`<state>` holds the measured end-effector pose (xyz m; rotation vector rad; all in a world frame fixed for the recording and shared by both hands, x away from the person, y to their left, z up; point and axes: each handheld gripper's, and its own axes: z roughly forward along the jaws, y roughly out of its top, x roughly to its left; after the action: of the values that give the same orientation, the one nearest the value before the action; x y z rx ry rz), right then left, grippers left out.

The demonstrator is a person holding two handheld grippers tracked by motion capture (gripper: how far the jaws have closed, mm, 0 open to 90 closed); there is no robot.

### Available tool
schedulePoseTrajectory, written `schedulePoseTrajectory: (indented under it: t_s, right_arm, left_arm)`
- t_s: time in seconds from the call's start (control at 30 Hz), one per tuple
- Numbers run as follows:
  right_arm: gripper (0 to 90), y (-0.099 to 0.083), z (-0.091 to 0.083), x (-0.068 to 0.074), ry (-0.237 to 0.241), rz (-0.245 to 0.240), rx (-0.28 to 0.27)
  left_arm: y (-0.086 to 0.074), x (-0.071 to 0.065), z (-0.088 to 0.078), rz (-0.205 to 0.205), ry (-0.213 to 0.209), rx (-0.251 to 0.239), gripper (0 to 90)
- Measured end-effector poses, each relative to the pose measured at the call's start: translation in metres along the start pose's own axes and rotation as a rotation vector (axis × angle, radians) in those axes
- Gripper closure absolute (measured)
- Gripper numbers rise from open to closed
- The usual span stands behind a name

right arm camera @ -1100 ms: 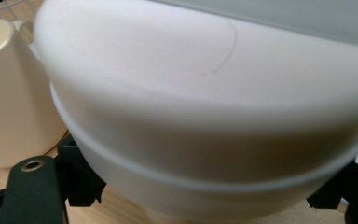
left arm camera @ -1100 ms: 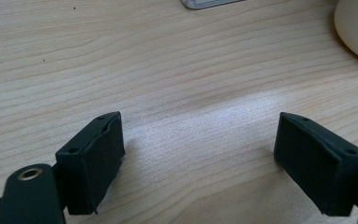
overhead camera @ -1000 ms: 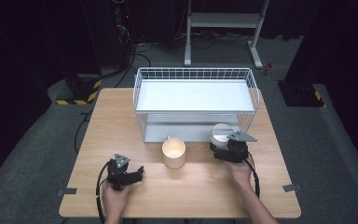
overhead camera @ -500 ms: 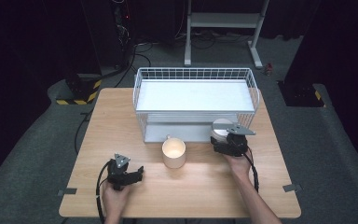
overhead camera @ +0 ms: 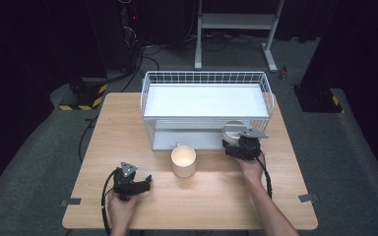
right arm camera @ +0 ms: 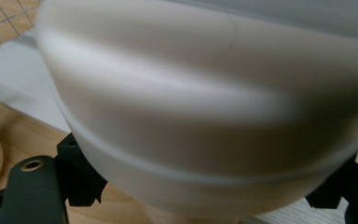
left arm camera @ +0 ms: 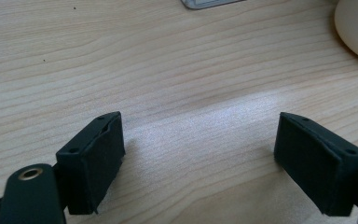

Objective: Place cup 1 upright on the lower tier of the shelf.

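Right gripper view has a pale round bowl (right arm camera: 205, 107) sitting between the jaws of the right tool (right arm camera: 205, 186), which stand wide around its lower wall. I can't quite tell if the pads are really pressing on it or just flanking it. In the high view the right tool (overhead camera: 240, 142) holds that bowl (overhead camera: 232, 130) right at the open front of the white wire rack (overhead camera: 204, 81), lower shelf level. My worry: the wall is smooth and curved, so a loose hold could let it slip and clatter onto the tabletop (overhead camera: 216, 196). Its rim could also clip the wire above. The cream mug (overhead camera: 183, 161) sits just off to the side. The left tool (left arm camera: 214, 163) is open and empty, resting over bare wood.
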<state>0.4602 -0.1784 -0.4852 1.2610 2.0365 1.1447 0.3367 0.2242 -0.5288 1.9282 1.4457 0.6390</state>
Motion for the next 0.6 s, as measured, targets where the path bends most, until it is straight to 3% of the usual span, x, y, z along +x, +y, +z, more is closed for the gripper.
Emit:
schedulePoseTrajectory:
  t_s: [0.37, 0.6]
  right_arm:
    - [18.0, 0.002, 0.0073, -0.002, -0.013, 0.004, -0.016]
    - [14.6, 0.0019, 0.004, -0.0041, 0.017, 0.017, 0.017]
  left_arm:
    - [-0.0001, -0.0001, 0.0001, 0.001, 0.002, -0.002, 16.3]
    - [-0.0001, -0.0002, 0.0001, 0.001, 0.002, -0.002, 16.3]
